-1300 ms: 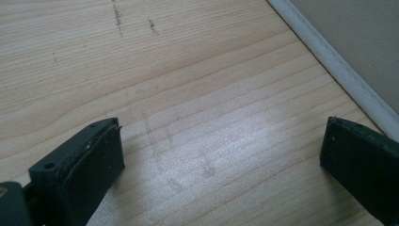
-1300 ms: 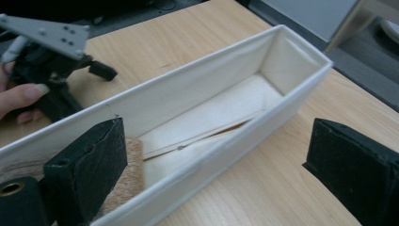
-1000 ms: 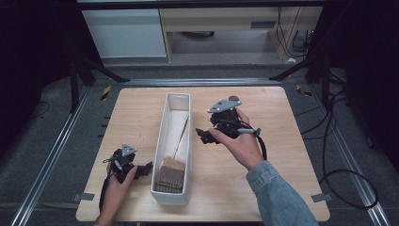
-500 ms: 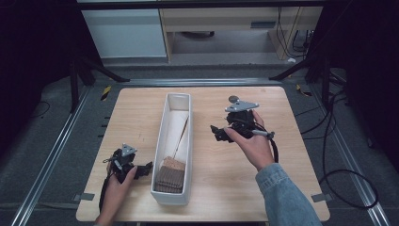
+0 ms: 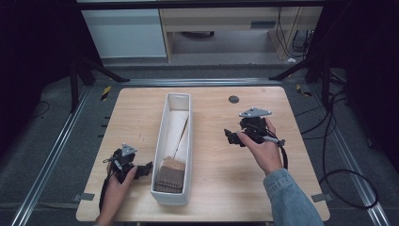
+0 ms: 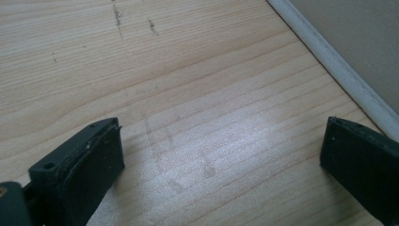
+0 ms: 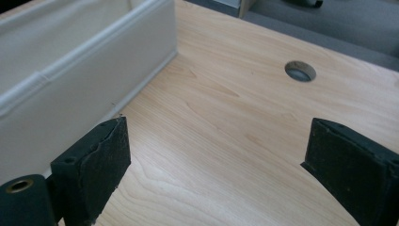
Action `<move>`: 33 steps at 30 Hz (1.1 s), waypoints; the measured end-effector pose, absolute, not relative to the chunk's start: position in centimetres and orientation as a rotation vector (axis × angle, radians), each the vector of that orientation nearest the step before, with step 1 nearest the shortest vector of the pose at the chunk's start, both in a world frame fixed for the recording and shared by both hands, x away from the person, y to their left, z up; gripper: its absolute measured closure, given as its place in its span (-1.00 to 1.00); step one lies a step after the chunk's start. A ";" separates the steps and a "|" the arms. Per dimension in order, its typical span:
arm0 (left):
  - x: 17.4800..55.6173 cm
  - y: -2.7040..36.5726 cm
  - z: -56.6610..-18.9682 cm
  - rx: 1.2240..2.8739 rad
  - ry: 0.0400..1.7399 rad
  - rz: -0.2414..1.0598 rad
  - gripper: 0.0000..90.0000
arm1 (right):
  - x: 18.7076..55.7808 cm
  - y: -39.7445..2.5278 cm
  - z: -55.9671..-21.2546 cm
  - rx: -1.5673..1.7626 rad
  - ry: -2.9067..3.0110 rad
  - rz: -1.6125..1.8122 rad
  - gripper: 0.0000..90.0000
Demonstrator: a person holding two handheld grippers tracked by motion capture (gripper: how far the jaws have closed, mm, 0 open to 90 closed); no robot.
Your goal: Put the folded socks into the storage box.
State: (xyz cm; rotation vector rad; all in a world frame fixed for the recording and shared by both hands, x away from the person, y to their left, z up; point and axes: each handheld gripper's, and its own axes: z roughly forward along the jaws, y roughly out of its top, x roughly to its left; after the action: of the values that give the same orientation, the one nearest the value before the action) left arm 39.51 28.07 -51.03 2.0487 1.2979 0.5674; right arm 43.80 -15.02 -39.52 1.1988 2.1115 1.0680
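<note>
A: High view. Left gripper [image 5: 141, 169] sits low on the table [image 5: 221, 188], just left of the bin [image 5: 162, 141], level with its near end. Right gripper [image 5: 231, 137] is well right of the bin, about mid-length, jaws aimed back at it. Neither holds anything.

B: Bin contents?

A: Brown ribbed pad [image 5: 170, 178] at the near end, beside the left gripper with the wall between them. A thin stick [image 5: 181, 135] leans up from it toward the far end. Looks placed already. I'd call the job near done or between steps; nothing loose on the table to fetch.

B: Left gripper view?

A: Jaws spread wide, empty. Between them only bare wood: pale, straight grain, a few faint scuff marks. The bin wall [image 6: 329, 66] runs along past the right jaw, close by. White, soft-looking, rolled seam at the base. Jaw pads are black, flat, rubbery, edges a bit chipped.

B: Right gripper view?

A: Same: jaws wide apart, nothing pinched. The bin [image 7: 84, 80] is ahead and left of the left jaw, not touching it. Fabric-like wall with a thick rounded rim, square corner. Ahead of the right jaw, a round cable hole [image 7: 300, 71] in the table, grey inside.

B: What's left?

A: Judging from this, maybe just parking the grippers. If more goes in, the far half of the bin has room.
</note>
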 end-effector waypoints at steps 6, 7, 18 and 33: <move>39.5 28.1 -51.0 2.049 1.298 0.567 -1.00 | 43.6 -16.2 -41.5 1.244 2.109 1.045 -0.81; 39.5 28.1 -51.0 2.049 1.298 0.567 -1.00 | 43.4 -16.6 -42.2 1.273 2.111 1.046 -0.80; 39.5 28.1 -51.0 2.048 1.298 0.567 -1.00 | 42.4 -17.5 -46.3 1.329 2.151 0.983 -0.79; 39.5 28.1 -51.0 2.049 1.298 0.567 -1.00 | 42.6 -19.4 -49.0 1.436 2.113 0.959 -0.78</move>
State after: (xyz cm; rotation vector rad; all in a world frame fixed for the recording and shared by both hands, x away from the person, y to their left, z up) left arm 39.51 28.07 -51.03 2.0487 1.2979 0.5674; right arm 42.65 -19.35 -49.01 1.4364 2.1133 0.9595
